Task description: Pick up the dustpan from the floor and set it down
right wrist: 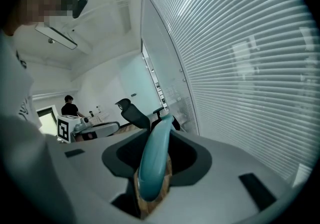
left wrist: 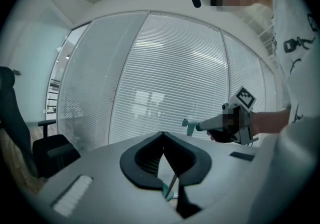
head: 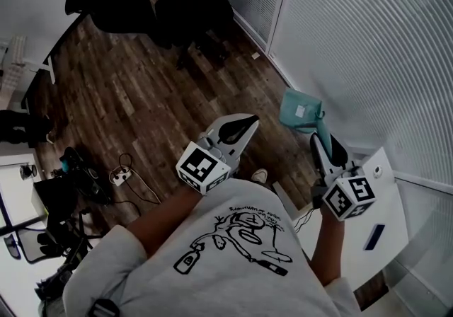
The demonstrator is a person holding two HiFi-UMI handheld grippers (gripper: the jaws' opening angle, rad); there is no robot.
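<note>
The right gripper (head: 327,144) has its jaws closed on the teal handle (right wrist: 152,160), which runs straight out along them. The dustpan (head: 300,111) therefore hangs at the far end, off the floor (head: 127,89) and close to the blinds (head: 368,39). The left gripper (head: 249,124), jaws together and empty, sits well apart from it, so setting down looks like the right hand's job.

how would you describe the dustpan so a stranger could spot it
Find the wall of white blinds on the right of the head view. Before it, above the wood floor, the right tongs clamp the dustpan by its handle. It is pale teal, unlike the black office chairs.
</note>
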